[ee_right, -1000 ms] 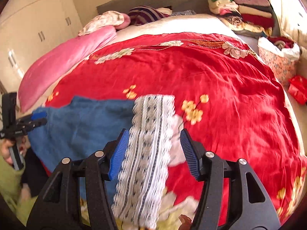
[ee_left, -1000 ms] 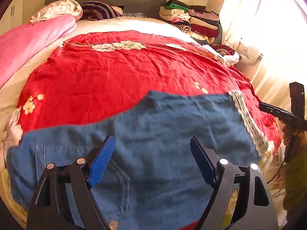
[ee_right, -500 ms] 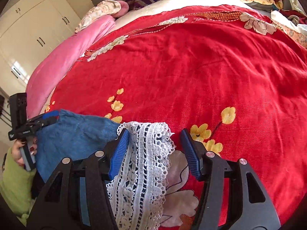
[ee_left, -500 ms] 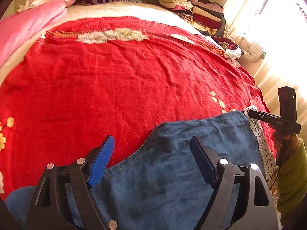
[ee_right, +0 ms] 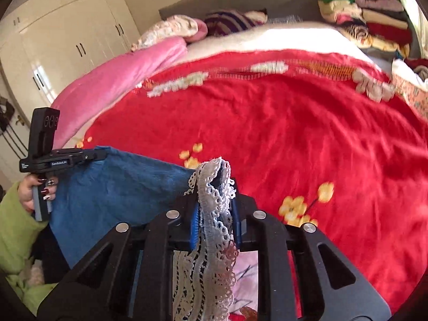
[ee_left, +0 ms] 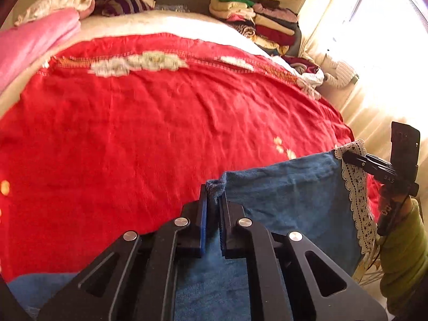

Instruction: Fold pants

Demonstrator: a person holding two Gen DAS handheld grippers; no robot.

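Pants [ee_left: 289,200] hanging off the near edge of the bed [ee_left: 160,139], stretched between both tools. Left hand-held gripper [ee_left: 213,203], jaws just having been closing, pinching a small bunched corner of blue cloth. Right hand-held gripper [ee_right: 215,203], jaws likewise just having been closing, pinching the lace trim [ee_right: 214,187] at the other end.

Risks: thin bite on the left corner possibly slipping under tension; open lace possibly tearing or snagging; slack cloth sagging and spoiling the crease.

Writing: "GenRobot.AI" reading on the left tool's body in the right view; partial lettering on the right tool, unclear.
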